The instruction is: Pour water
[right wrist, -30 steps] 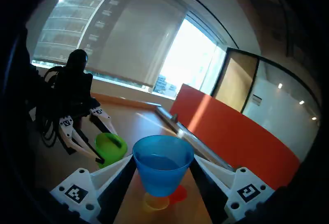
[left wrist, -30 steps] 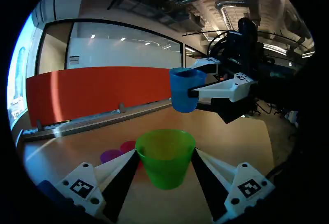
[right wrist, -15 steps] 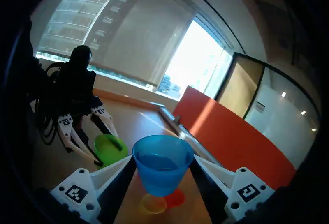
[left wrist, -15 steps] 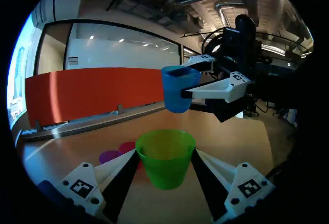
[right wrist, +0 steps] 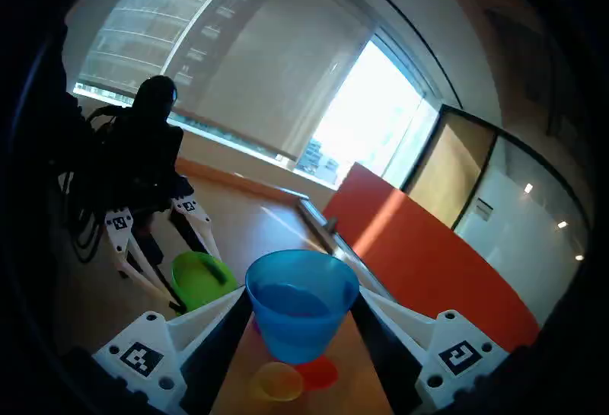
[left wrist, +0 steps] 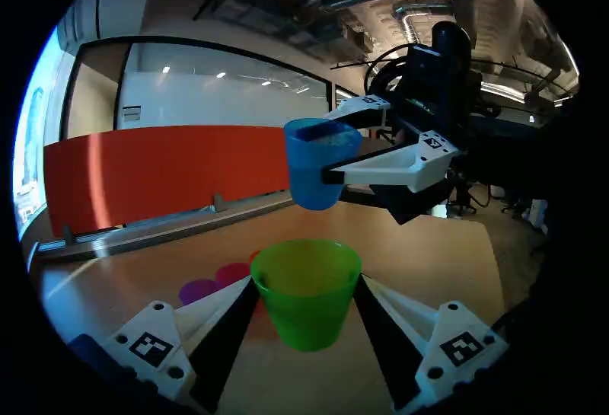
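Two cups are held up, one in each gripper. The left gripper (left wrist: 304, 284) pinches the green cup (left wrist: 306, 304) with both fingers on its sides, and this cup is upright. The right gripper (right wrist: 301, 295) pinches the blue cup (right wrist: 301, 327) in the same way. The water (right wrist: 293, 301) is inside the blue cup, level and a little below the rim.

I judge that the step in hand is to bring the blue cup to the green one. The pouring is not yet begun, because the blue cup is upright. The next move calls for placing the blue rim just above the green mouth and then tilting it slowly toward that mouth, while the left gripper holds its cup steady.

The right gripper view looks down into the blue cup, so it shows the water. It also shows the inside of the green cup at the near left, which seems empty, and a yellow round piece (right wrist: 275, 381) and a red round piece (right wrist: 318, 373) on the wooden table (right wrist: 251, 232) below. The left gripper view shows instead the heights: the blue cup hangs higher and farther than the green cup, apart from it. Behind the green cup lie a purple round piece (left wrist: 199, 290) and a pink round piece (left wrist: 232, 272).
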The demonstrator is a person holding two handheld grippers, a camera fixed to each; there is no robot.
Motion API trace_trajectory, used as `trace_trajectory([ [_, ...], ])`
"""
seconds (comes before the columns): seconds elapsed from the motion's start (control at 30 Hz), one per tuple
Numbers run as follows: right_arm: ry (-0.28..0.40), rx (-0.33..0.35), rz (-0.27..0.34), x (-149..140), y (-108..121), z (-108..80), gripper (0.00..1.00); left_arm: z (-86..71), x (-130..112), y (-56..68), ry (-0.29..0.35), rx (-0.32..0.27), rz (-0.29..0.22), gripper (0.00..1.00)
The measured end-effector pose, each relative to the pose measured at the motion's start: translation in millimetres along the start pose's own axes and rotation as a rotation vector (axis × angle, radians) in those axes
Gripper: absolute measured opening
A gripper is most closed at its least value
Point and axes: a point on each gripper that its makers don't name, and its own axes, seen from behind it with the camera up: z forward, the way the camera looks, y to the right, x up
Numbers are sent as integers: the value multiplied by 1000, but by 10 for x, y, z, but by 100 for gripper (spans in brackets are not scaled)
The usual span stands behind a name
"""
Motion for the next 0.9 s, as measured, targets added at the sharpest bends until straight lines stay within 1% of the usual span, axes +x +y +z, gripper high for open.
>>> trace_trajectory([
  [0.17,1,1,-16,26,17,19,90,13,5,18,0,-6,0,86],
  [0.47,-2,4,-63,79,42,45,90,53,33,67,5,-20,4,85],
  [0.9,-7,15,-124,142,33,109,90,53,37,68,9,-19,8,86],
])
